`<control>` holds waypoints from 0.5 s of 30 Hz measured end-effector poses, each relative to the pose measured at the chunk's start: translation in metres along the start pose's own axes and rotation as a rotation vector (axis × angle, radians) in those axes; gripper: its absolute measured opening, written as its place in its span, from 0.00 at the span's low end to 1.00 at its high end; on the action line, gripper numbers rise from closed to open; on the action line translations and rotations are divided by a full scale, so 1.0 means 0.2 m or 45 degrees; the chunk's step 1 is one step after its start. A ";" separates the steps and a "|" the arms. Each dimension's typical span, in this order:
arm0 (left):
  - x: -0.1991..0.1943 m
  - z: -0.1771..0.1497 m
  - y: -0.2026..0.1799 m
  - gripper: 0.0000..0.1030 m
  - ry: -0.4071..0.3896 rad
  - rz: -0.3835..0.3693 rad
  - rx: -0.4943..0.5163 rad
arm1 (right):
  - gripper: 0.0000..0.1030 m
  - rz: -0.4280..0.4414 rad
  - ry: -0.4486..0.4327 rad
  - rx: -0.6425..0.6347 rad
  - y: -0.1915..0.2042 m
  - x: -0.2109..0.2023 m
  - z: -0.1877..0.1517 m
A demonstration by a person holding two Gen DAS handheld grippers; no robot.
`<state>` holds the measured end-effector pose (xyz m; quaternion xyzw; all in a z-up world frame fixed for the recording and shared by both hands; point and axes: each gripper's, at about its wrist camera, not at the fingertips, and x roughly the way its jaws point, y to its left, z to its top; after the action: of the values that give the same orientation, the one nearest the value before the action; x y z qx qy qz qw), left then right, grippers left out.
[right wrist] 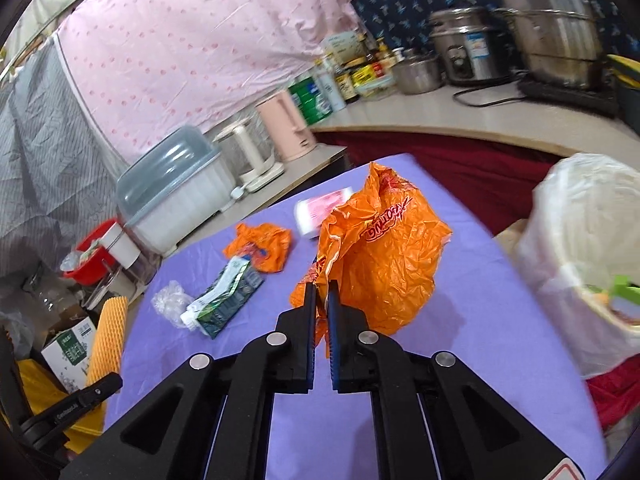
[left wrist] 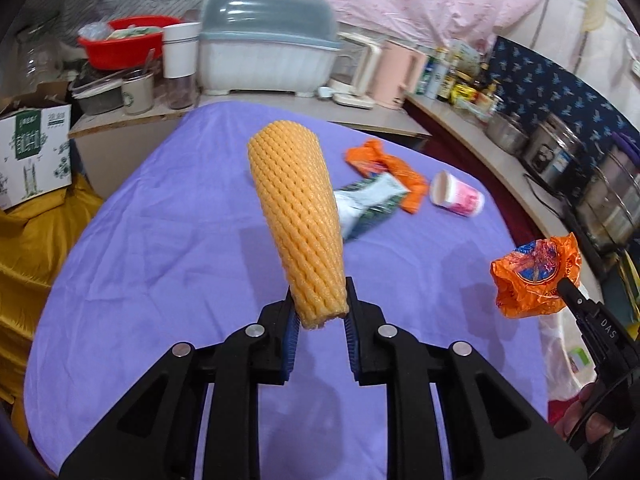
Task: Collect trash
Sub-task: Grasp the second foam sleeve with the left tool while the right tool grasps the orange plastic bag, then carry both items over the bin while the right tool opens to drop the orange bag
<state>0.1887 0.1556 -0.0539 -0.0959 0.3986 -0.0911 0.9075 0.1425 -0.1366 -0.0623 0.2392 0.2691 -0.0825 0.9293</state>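
— Surface?

— Purple-clothed desk, cluttered kitchen counter behind it, pink sheet hung as a backdrop. My left gripper is clamped on the narrow end of a yellow foam net sleeve, held up off the cloth, tilting away from me. My right gripper is pinched together on a crumpled orange plastic bag, also lifted.

— What can't you make out?

— The bag blocks most of a pink cup lying on its side behind it. Print on the green-and-white pouch is unreadable. A clear plastic wad lies just beside the pouch; a second orange wrapper lies beyond it.

— Edges, room?

— White-lined bin stands off the desk's right edge, near the bag, cut off by the frame. Bare cloth lies between both grippers and the loose trash. To the left, a cardboard box sits past the desk's edge.
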 end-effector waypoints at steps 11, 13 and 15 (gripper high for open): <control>-0.11 -0.21 -0.61 0.19 0.048 -0.172 0.226 | 0.06 -0.177 -0.005 0.146 -0.57 -0.28 -0.09; -0.11 -0.24 -0.69 0.19 0.057 -0.189 0.263 | 0.06 -0.205 0.005 0.173 -0.67 -0.29 -0.12; -0.11 -0.27 -0.80 0.19 0.066 -0.208 0.303 | 0.06 -0.229 0.010 0.191 -0.75 -0.28 -0.12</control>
<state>0.1202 0.0018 -0.0349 -0.0172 0.3993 -0.2137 0.8914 0.0409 -0.2535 -0.1099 0.2833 0.2862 -0.1847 0.8965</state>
